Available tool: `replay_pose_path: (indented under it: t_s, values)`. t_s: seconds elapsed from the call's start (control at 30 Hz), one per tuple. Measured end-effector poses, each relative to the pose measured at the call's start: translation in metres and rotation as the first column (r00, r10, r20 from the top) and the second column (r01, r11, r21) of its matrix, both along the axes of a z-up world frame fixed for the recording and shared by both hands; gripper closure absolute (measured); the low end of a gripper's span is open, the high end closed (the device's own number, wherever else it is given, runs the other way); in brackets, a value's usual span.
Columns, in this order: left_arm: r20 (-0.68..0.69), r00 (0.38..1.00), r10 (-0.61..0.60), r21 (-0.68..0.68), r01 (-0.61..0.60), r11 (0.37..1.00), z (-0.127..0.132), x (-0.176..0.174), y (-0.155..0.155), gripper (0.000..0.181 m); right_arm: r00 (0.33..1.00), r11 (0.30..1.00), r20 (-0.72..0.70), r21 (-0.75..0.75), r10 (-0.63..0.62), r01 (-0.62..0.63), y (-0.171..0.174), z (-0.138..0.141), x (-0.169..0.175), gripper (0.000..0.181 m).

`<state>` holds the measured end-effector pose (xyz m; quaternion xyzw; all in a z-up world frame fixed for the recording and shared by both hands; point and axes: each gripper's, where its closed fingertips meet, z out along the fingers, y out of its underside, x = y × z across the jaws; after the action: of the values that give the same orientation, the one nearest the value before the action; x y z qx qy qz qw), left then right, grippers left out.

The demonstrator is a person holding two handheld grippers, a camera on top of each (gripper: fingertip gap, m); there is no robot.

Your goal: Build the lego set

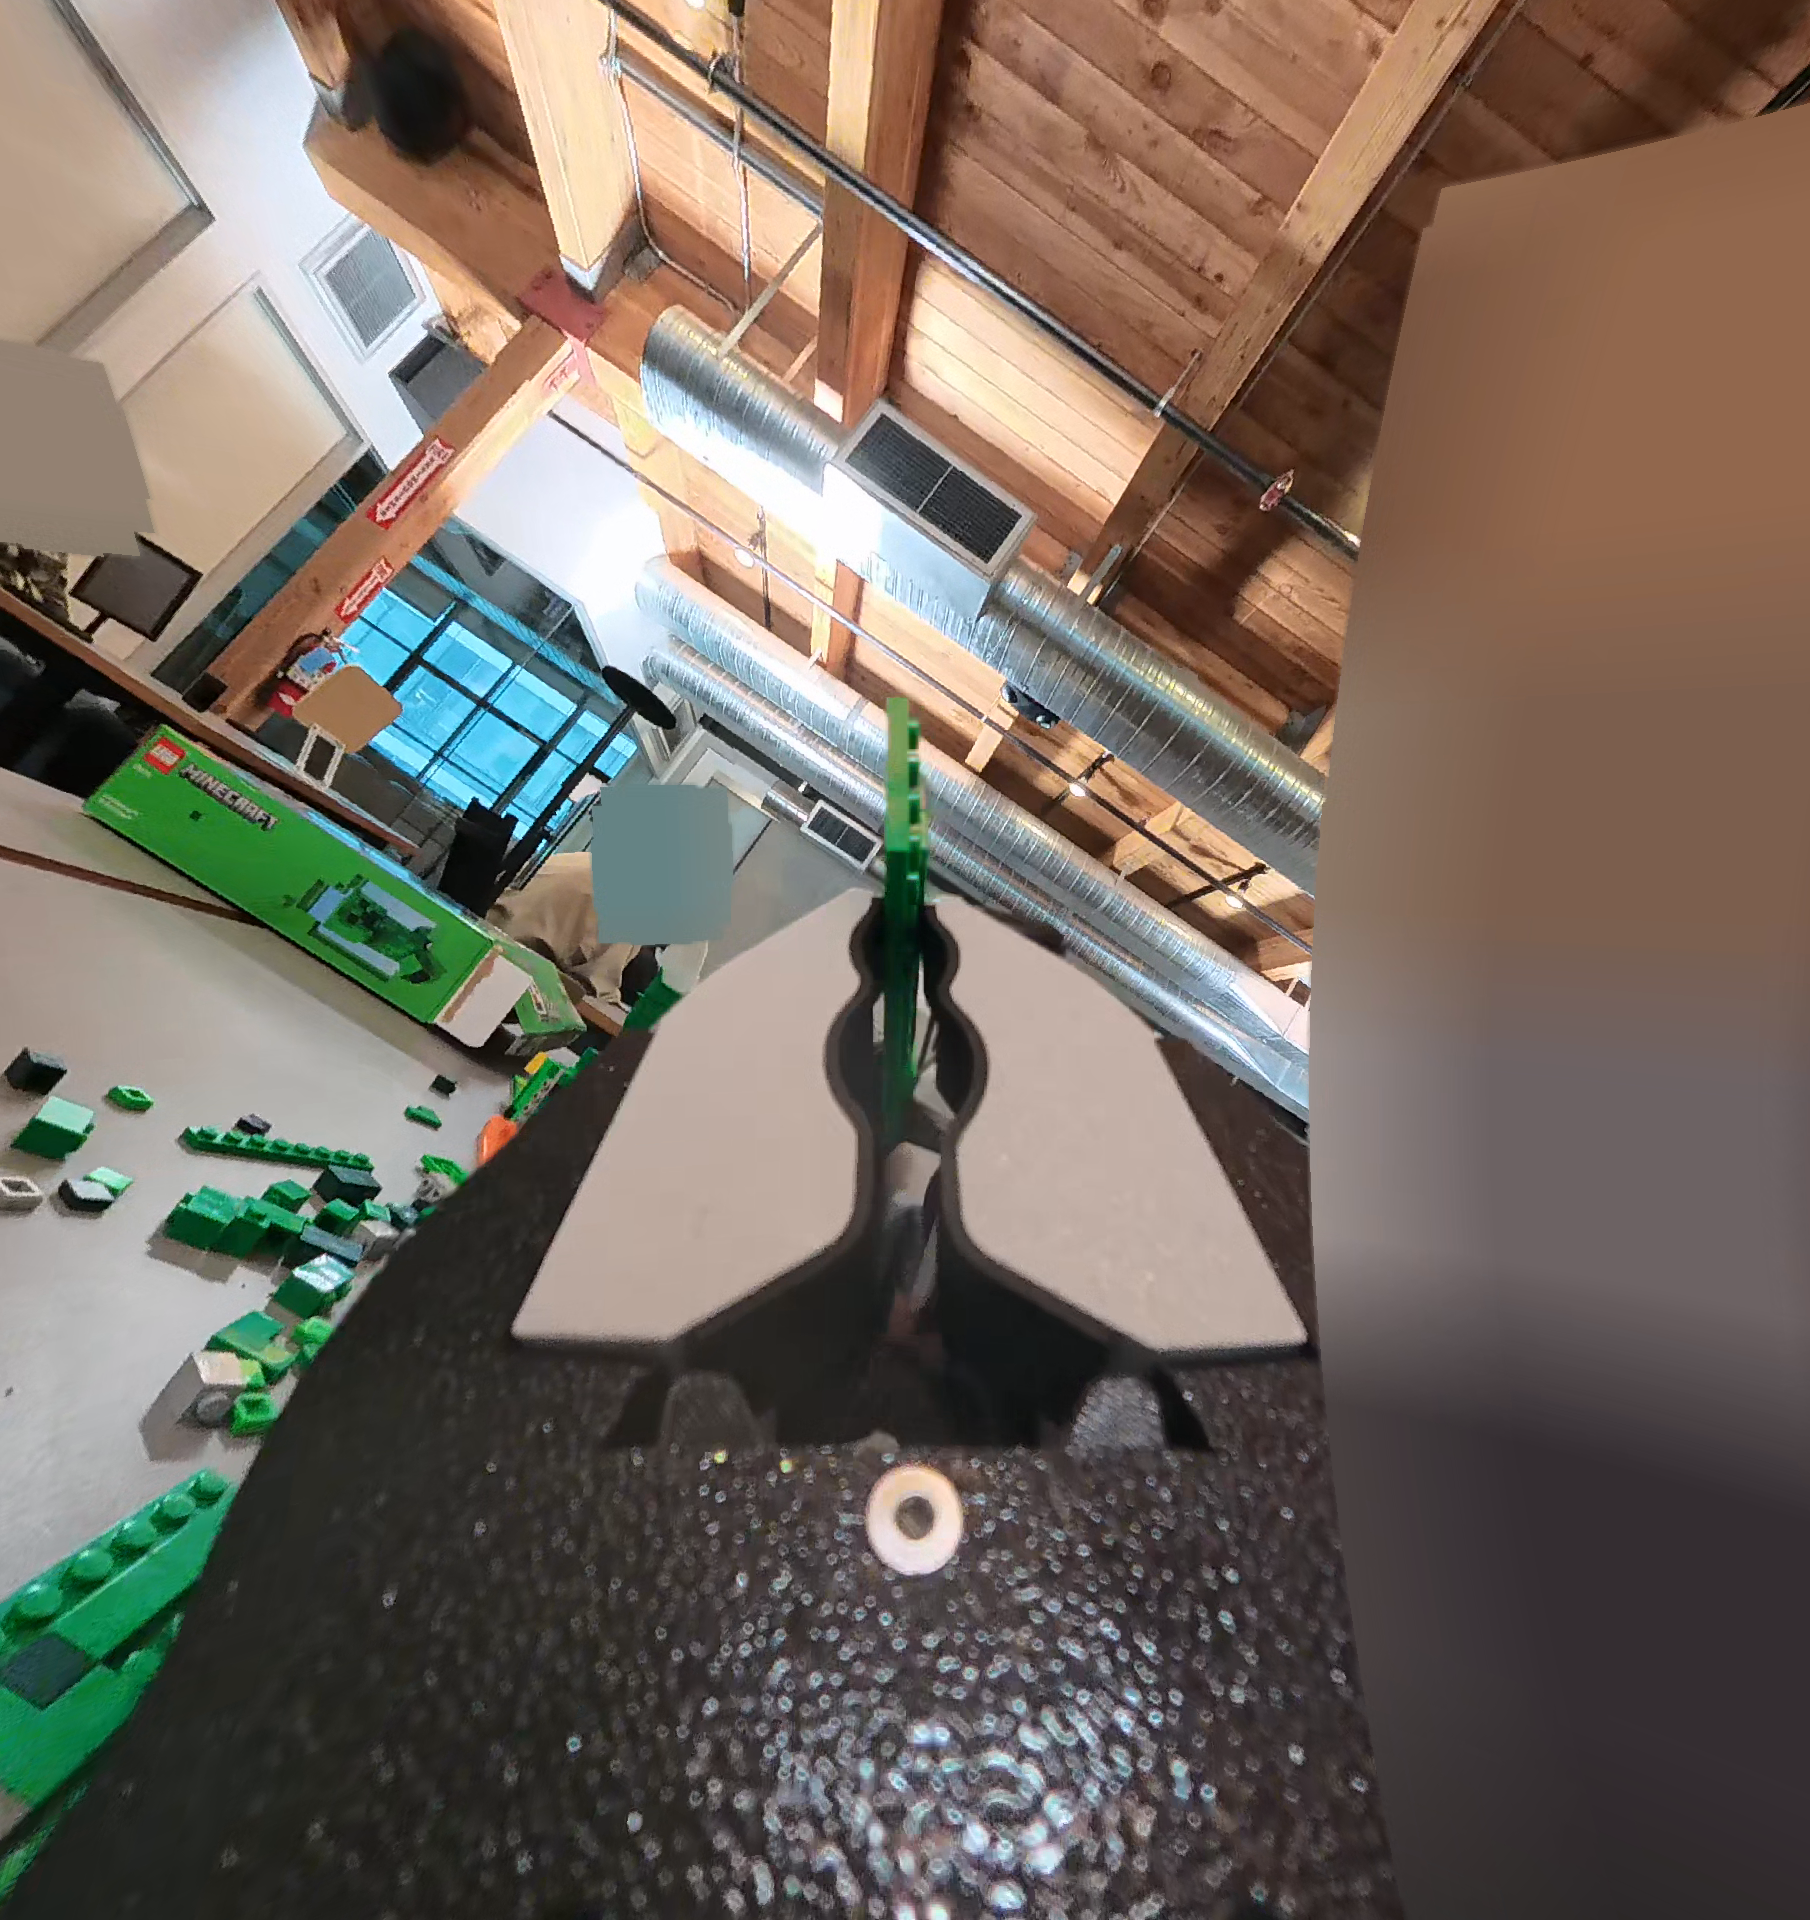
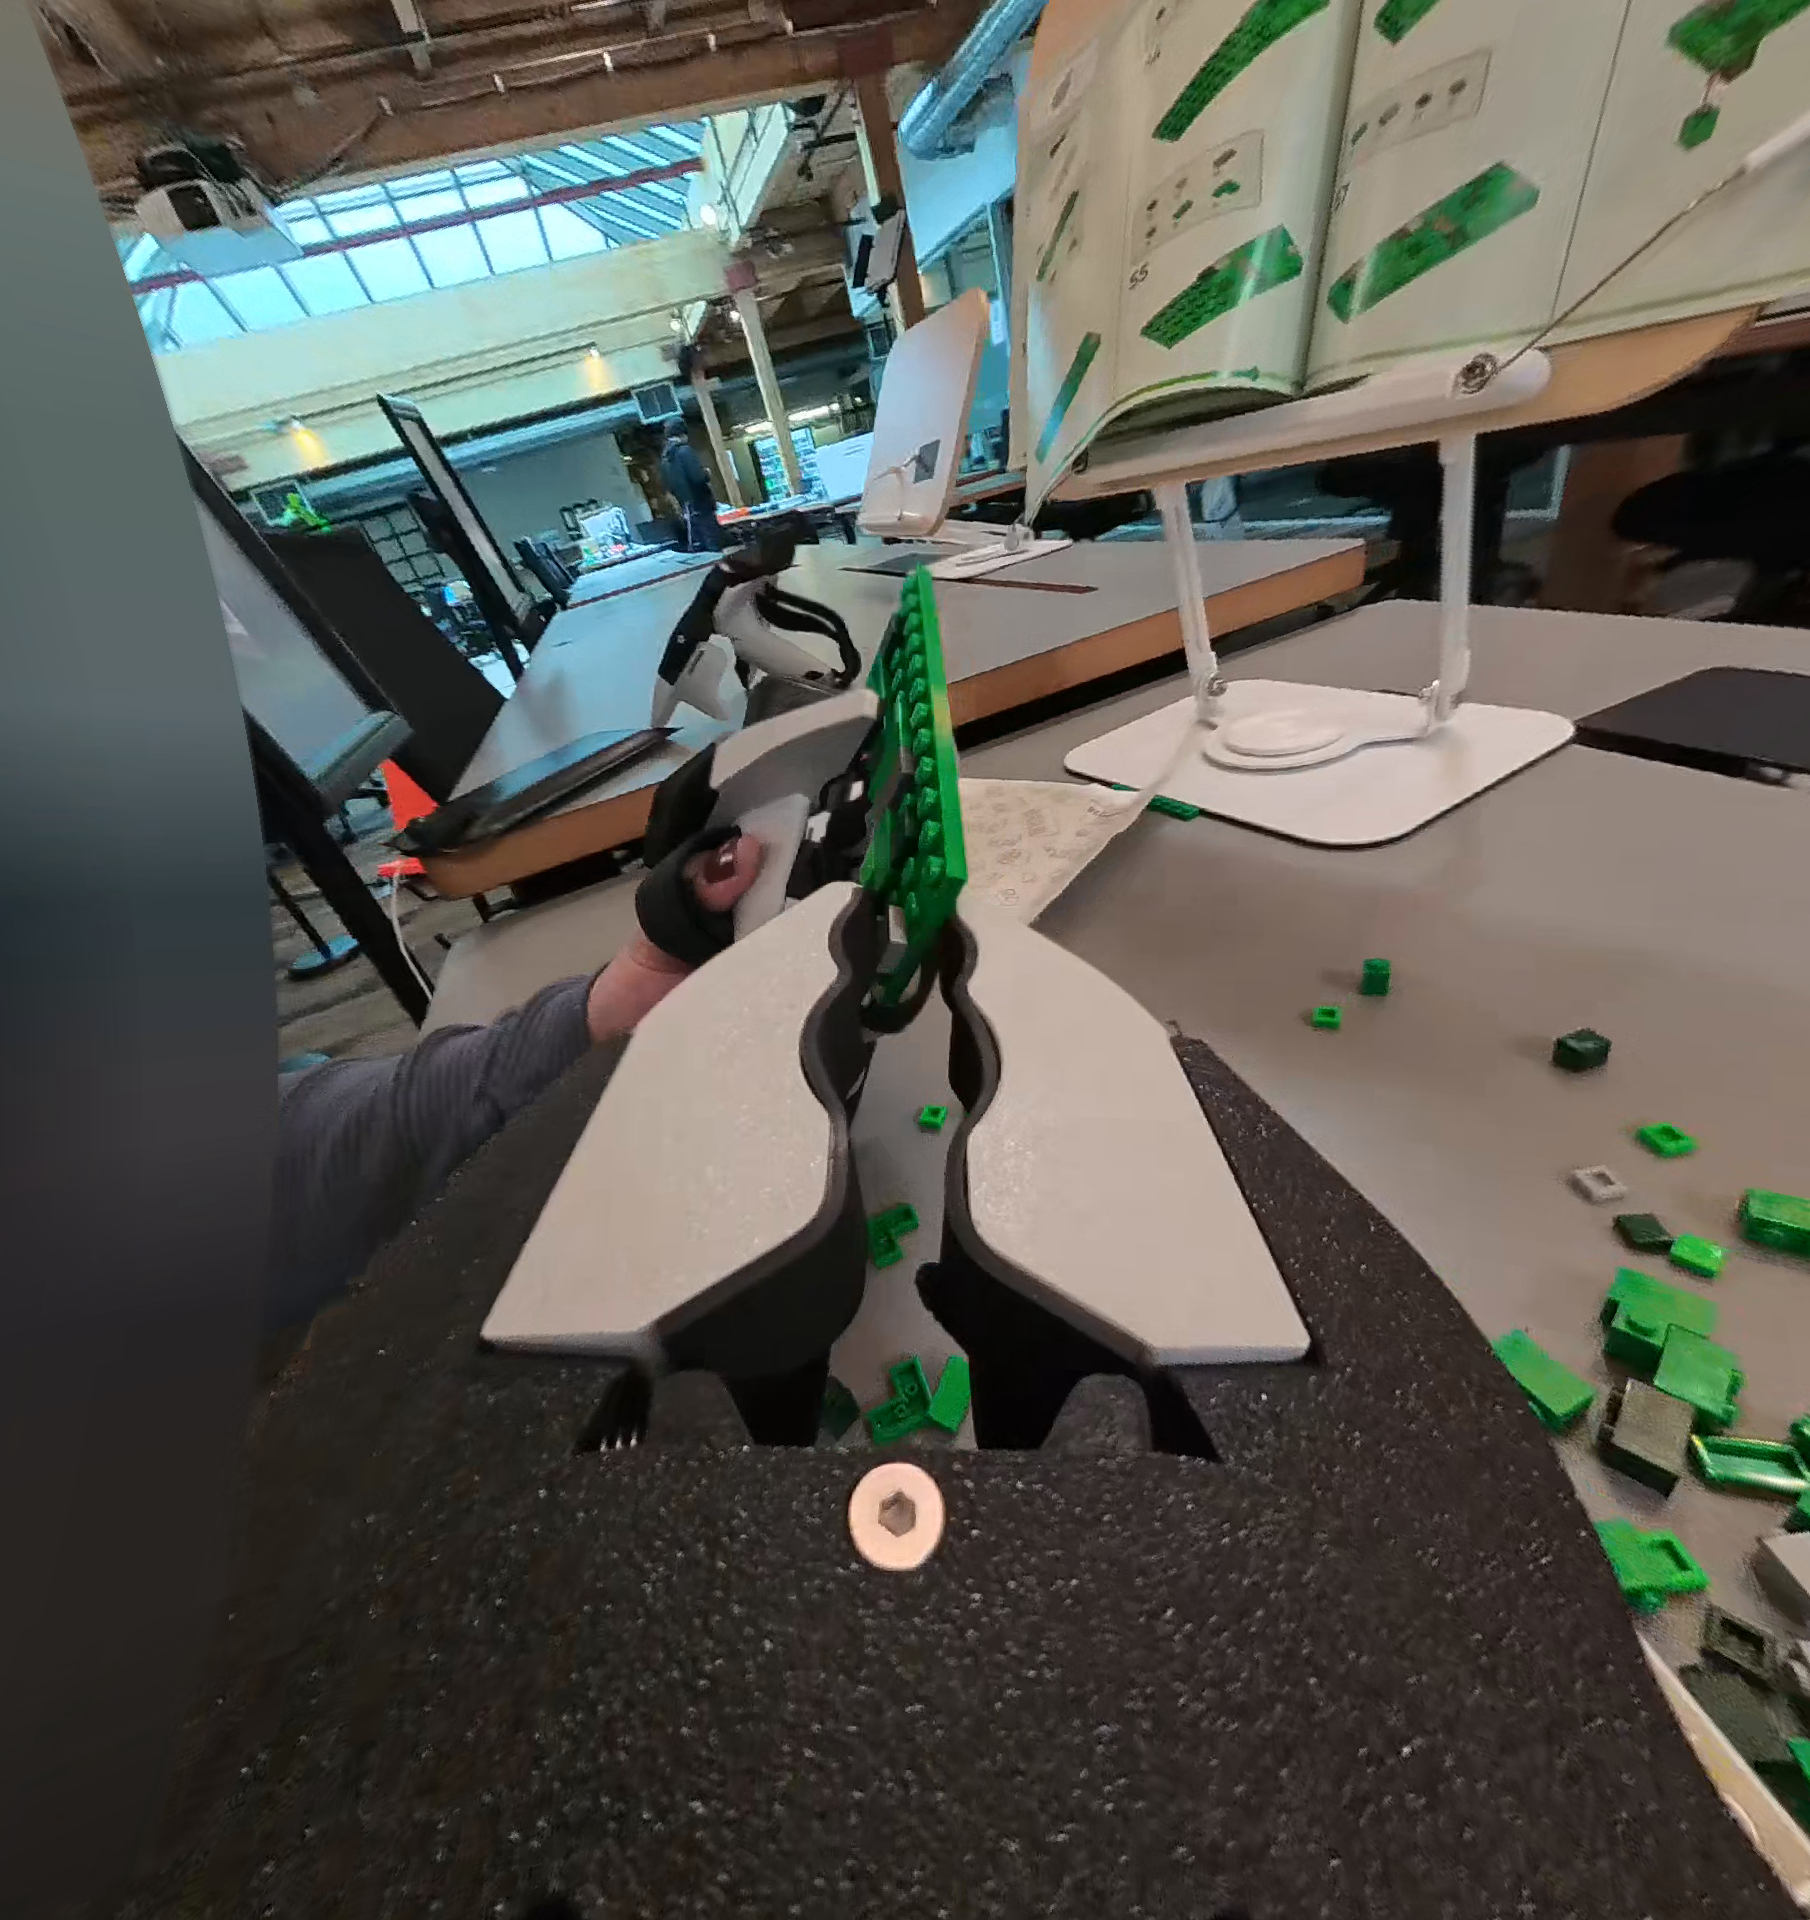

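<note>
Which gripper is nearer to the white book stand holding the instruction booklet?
Right. The right gripper is raised over the table, with the white book stand ahead to its right. The left gripper is beyond it to the left, farther from the stand. Both grip the same green plate.

Grey bench carrying scattered green, dark green and grey Lego pieces, white book-stand base, clear printed bag and flat black pad; green Lego box lying toward far edge, long green plate among pieces.
</note>
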<state>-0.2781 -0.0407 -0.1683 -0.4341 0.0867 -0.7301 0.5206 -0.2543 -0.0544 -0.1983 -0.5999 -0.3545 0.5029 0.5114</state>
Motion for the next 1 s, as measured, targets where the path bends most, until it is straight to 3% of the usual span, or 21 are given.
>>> replay_pose_path:
  t_s: [0.03,0.23,0.47,0.57,0.7,0.77,0.83,1.0]
  values:
    - [-0.013,1.0,-0.008,-0.006,0.008,1.0,-0.001,0.001,0.0,0.176,1.0,1.0,-0.012,-0.003,0.002,-0.002,0.001,0.002,0.002,0.171]
    - [-0.085,0.99,-0.113,-0.022,0.112,0.993,-0.009,0.016,-0.007,0.176,0.988,1.0,-0.155,-0.006,-0.016,0.015,0.007,0.023,0.019,0.173]
    - [-0.362,0.918,-0.159,0.018,0.178,0.984,-0.033,0.051,-0.022,0.176,0.971,0.998,-0.235,-0.039,-0.052,0.044,0.015,0.033,0.035,0.174]
    - [-0.577,0.803,-0.145,0.049,0.211,0.976,-0.056,0.073,-0.033,0.175,0.977,0.999,-0.207,-0.036,-0.043,0.037,0.017,0.031,0.036,0.173]
    - [-0.649,0.754,-0.097,0.066,0.184,0.981,-0.063,0.074,-0.031,0.17,0.989,0.997,-0.149,-0.073,0.026,-0.037,0.015,0.027,0.039,0.174]
    - [-0.652,0.753,-0.087,0.052,0.158,0.986,-0.064,0.071,-0.026,0.143,0.997,0.997,-0.075,-0.066,0.033,-0.038,0.016,0.021,0.041,0.175]
    - [-0.621,0.781,-0.066,0.062,0.133,0.989,-0.057,0.067,-0.023,0.131,0.998,0.998,0.02,-0.043,0.054,-0.053,0.013,0.012,0.042,0.175]
    - [-0.586,0.809,0.037,0.191,0.094,0.977,-0.039,0.061,-0.027,0.132,0.975,0.984,0.138,-0.036,0.176,-0.173,-0.009,0.001,0.033,0.175]
